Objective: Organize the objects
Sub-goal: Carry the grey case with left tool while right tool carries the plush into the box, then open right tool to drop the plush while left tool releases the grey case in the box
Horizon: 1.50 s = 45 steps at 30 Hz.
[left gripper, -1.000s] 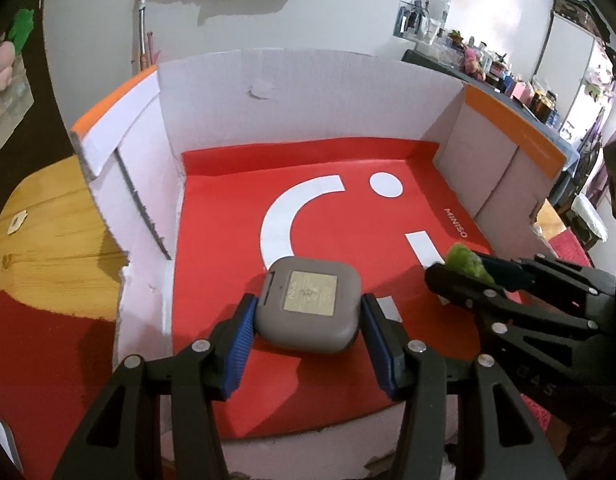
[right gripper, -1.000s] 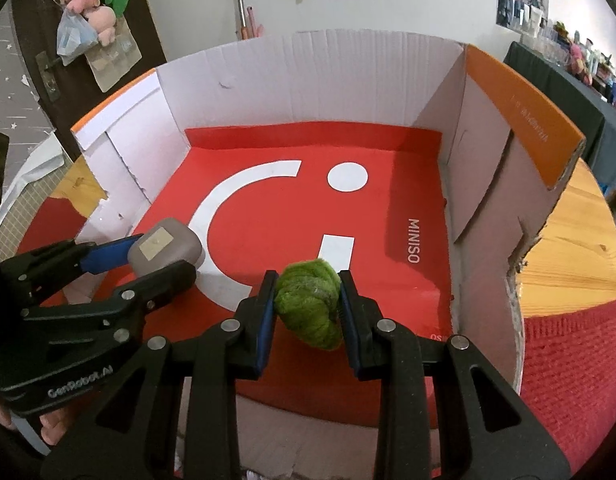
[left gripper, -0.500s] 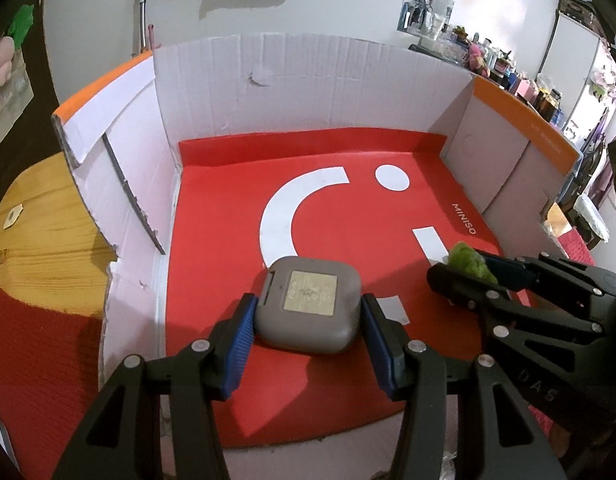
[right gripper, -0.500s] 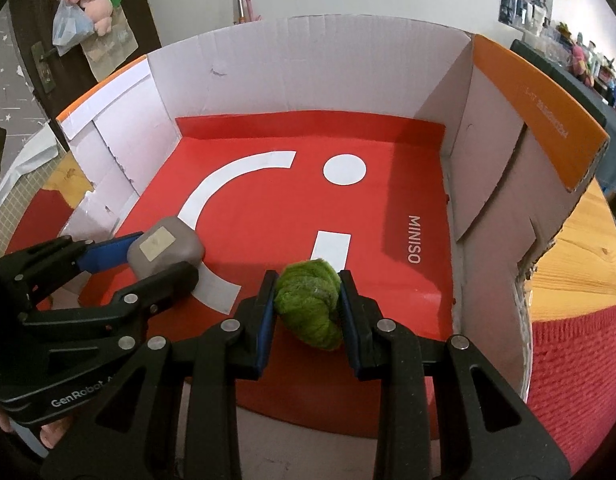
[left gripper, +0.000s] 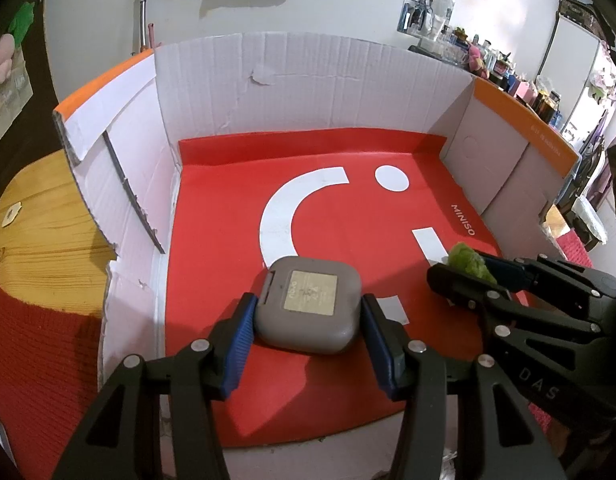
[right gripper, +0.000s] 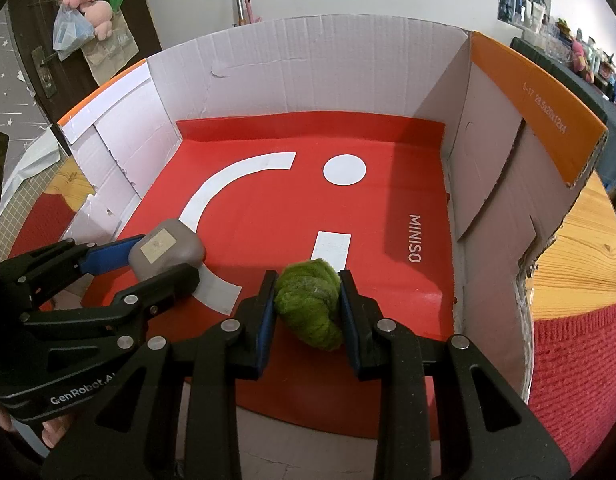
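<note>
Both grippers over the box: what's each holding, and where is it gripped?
Left gripper clamps the grey rounded case by its two opposite side edges. Right gripper squeezes the green fuzzy bundle across its middle.

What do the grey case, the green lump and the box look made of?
Grey case: likely matte plastic, smooth rounded shell with a label. Green lump: fuzzy fibre, maybe wool or felt. Box: corrugated cardboard, with fluted walls and torn edges.
</note>
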Motion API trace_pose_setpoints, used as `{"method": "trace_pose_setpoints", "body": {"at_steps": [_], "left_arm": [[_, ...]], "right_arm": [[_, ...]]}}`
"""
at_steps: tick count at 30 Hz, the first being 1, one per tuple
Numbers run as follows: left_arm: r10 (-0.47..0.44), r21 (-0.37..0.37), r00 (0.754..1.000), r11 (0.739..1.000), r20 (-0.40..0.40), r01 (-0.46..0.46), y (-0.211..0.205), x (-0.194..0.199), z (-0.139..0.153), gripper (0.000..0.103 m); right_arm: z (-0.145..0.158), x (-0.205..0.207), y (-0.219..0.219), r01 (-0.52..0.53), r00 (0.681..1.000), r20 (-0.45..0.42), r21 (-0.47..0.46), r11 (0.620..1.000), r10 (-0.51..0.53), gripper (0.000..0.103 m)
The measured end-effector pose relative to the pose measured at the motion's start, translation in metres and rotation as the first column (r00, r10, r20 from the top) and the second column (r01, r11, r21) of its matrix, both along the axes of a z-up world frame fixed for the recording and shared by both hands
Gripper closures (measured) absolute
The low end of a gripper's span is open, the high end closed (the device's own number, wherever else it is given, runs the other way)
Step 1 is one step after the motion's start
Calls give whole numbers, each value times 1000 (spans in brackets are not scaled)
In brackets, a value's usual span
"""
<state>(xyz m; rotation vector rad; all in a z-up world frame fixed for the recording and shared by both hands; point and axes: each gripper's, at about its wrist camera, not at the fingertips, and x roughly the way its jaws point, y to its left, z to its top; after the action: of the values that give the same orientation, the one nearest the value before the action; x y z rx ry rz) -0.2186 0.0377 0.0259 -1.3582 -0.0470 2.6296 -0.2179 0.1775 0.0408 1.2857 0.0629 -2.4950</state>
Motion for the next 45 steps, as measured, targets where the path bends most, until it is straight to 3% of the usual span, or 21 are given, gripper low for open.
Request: {"method": "trace_pose_setpoints", "body": {"at_steps": [20, 24, 35, 45], "left_arm": [[6, 0, 1000, 1000, -11, -6, -2, 3, 4, 46], [15, -5, 1000, 1000, -24, -15, -4, 5, 8, 44], [13, -19, 999, 1000, -36, -14, -3, 11, 11, 43], [26, -23, 998, 999, -65, -28, -7, 26, 21, 36]], "right_arm": [[0, 2, 0, -2, 1000, -4, -7, 1000, 2, 73], [1, 4, -1, -1, 1000, -18, -2, 1000, 1, 60], [5, 10, -1, 0, 1000, -29, -20, 1000, -1, 59], [16, 24, 1, 3, 998, -65, -21, 1000, -4, 48]]}}
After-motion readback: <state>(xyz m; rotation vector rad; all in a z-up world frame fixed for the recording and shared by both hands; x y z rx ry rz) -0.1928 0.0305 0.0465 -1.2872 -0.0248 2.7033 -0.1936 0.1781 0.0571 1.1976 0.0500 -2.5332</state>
